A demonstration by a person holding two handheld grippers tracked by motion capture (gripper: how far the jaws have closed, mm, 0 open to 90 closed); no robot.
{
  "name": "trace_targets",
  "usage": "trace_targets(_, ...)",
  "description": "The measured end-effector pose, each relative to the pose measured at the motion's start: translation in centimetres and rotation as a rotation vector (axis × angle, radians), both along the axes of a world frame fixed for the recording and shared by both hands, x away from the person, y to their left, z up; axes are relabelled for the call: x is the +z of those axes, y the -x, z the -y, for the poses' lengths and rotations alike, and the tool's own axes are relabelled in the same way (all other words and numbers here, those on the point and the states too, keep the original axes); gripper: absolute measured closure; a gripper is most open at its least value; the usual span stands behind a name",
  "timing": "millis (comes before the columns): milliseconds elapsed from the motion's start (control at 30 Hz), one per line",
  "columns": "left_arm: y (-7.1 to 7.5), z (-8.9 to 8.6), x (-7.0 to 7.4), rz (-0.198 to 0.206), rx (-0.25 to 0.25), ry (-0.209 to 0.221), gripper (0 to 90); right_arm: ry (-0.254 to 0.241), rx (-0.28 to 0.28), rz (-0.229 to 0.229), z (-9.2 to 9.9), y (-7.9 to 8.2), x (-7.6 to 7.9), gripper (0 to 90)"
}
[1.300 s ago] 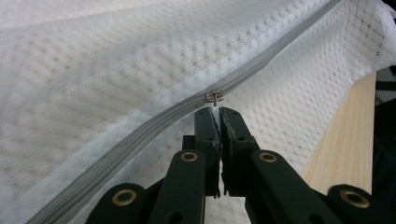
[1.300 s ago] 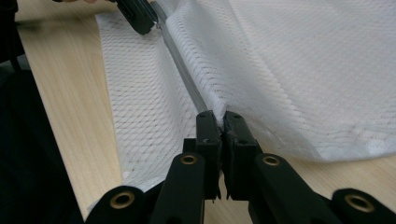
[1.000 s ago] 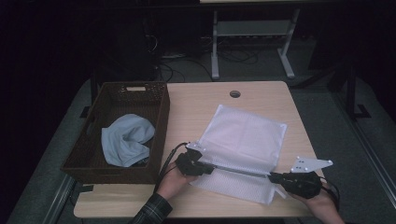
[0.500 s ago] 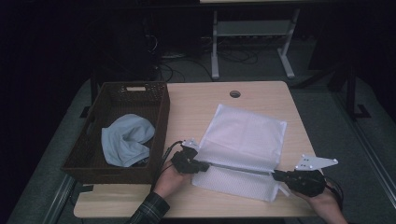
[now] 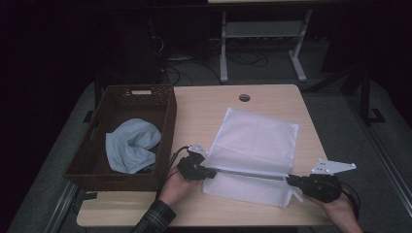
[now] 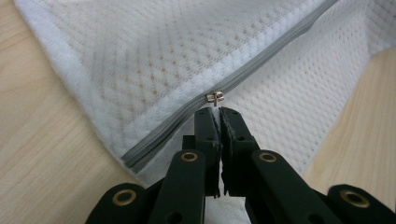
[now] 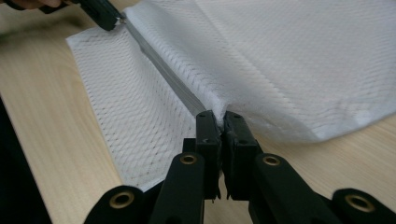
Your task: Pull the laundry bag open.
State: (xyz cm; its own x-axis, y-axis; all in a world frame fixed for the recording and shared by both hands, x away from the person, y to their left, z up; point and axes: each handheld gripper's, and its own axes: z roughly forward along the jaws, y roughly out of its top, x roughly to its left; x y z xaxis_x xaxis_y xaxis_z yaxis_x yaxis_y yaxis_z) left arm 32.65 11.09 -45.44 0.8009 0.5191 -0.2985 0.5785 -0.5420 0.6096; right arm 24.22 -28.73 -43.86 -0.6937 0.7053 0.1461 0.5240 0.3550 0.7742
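1. Your left gripper (image 6: pixel 216 112) is clamped on the zipper pull (image 6: pixel 215 97) of the white mesh bag (image 5: pixel 255 145); your right gripper (image 7: pixel 219 116) is pinched on the bag's fabric at the zipper's other end.
2. The bag lies flat on the table (image 5: pixel 204 109), near its front edge, zipper (image 7: pixel 163 77) stretched taut between your grippers.
3. Progress, as judged: the pull sits at the left end of the zipper; whether the teeth are meshed along the run cannot be told.
4. Beyond: a brown basket (image 5: pixel 99 165) holds a light blue cloth (image 5: pixel 130 145), likely not yet bagged.
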Motion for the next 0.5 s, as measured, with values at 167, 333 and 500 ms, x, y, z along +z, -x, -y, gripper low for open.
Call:
trace_targets(167, -0.1, -0.29, 0.05, -0.004, 0.007, 0.003, 87.0, -0.008, -0.019, -0.012, 0.44, -0.23, -0.02, 85.7)
trace_targets(333, -0.19, -0.49, 0.05, -0.003, 0.02, -0.006, 87.0, 0.003, -0.049, -0.025, 0.76, -0.29, -0.1, 85.7)
trace_targets(500, -0.19, -0.53, 0.04, -0.005, 0.024, -0.012, 87.0, 0.004, -0.055, -0.021, 0.94, -0.33, -0.09, 85.7)
